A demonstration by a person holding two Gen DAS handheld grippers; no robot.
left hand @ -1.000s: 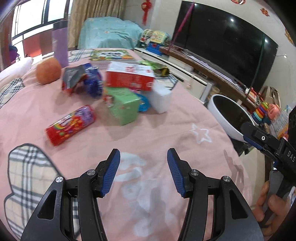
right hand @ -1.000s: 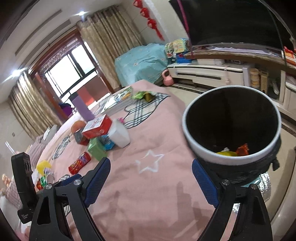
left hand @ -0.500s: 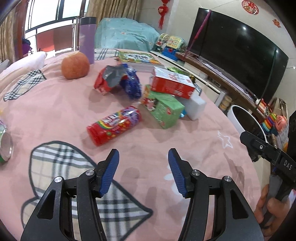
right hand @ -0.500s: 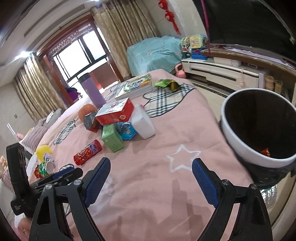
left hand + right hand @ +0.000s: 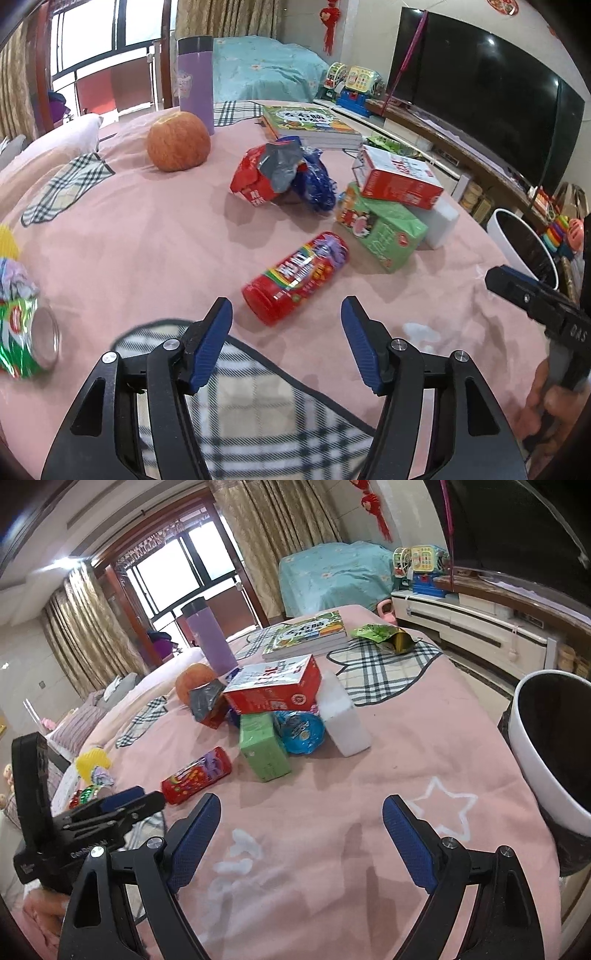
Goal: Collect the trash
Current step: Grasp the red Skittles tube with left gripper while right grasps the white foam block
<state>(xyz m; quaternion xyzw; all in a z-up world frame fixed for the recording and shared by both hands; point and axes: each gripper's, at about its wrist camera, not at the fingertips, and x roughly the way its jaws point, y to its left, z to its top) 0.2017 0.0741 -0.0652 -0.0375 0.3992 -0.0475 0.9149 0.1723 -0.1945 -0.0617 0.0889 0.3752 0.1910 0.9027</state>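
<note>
— Trash on the bed: where?
— A red candy tube (image 5: 296, 276) lies on its side on the pink bedspread (image 5: 147, 236), just ahead of the left tool (image 5: 286, 343), whose jaws are spread and empty. Beyond it, a green box (image 5: 382, 227) under a red box (image 5: 400, 177).
— The right tool (image 5: 301, 834)?
— Released too, nothing gripped. The white bin (image 5: 543, 760) stands beside the bed's edge, at its right.
</note>
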